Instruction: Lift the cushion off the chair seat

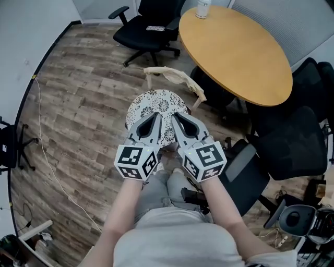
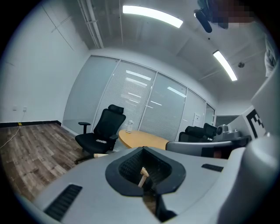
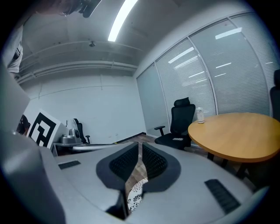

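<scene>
**Cushion not yet lifted**

We hold both sets of jaws closed and empty. The left gripper (image 1: pixel 156 116) and right gripper (image 1: pixel 175 116) hover side by side over the patterned cushion (image 1: pixel 155 101), which lies on the wooden chair (image 1: pixel 175 76). Gripping and lifting are left to do.

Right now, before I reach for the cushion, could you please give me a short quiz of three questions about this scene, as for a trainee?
1. True or false: the patterned cushion lies on the round table.
2. What stands on the round table? A) a laptop B) a bottle C) a lamp
3. Are the jaws of the right gripper open or shut?
Key: 1 false, it lies on the seat of the wooden chair; 2 B; 3 shut.
</scene>
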Motion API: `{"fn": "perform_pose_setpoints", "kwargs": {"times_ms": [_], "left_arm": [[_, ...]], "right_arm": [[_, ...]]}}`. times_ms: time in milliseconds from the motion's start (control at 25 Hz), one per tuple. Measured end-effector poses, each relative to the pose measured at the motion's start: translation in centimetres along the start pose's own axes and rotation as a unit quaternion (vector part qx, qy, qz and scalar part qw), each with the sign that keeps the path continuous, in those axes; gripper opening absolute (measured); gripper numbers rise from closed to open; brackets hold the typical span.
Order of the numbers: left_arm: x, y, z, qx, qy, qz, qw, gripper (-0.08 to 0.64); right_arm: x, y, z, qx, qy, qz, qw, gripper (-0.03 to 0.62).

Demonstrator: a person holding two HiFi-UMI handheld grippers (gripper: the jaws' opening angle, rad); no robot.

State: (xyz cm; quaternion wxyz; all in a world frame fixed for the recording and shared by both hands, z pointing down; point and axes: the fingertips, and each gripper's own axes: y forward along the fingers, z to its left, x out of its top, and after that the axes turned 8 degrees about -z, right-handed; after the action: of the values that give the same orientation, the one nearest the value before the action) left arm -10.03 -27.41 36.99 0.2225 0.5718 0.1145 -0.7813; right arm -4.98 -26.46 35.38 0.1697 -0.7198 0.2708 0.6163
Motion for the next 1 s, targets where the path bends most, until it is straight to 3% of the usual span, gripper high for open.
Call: {"fn": "perform_pose_setpoints", "kwargs": {"times_ms": [200,360,640,1000], "left_arm": [[-1.5,2.1,1.5,0.007,-0.006,0.019,0.9998,0.003],[-3.7,3.6,2.3,0.013,-0.015,0.037,0.9991,0.003],[-8.5,6.2,4.3,0.017,-0.028,0.060,0.9977,0.003],[-17.8,9.9,6.9,0.018,-0.042,0.096,0.9943,0.003]], "right_arm": [[-1.4,1.2,-2.1,-0.005,0.005,0.015,1.000,0.055],[-4.3,2.1,-4.3,-0.012,0.021,0.044,0.999,0.158],[-10.0,3.8,-8.0,-0.039,0.052,0.084,0.994,0.161],[-20.5,5.5,-13.8,-0.093,0.076,0.122,0.985,0.161]]}}
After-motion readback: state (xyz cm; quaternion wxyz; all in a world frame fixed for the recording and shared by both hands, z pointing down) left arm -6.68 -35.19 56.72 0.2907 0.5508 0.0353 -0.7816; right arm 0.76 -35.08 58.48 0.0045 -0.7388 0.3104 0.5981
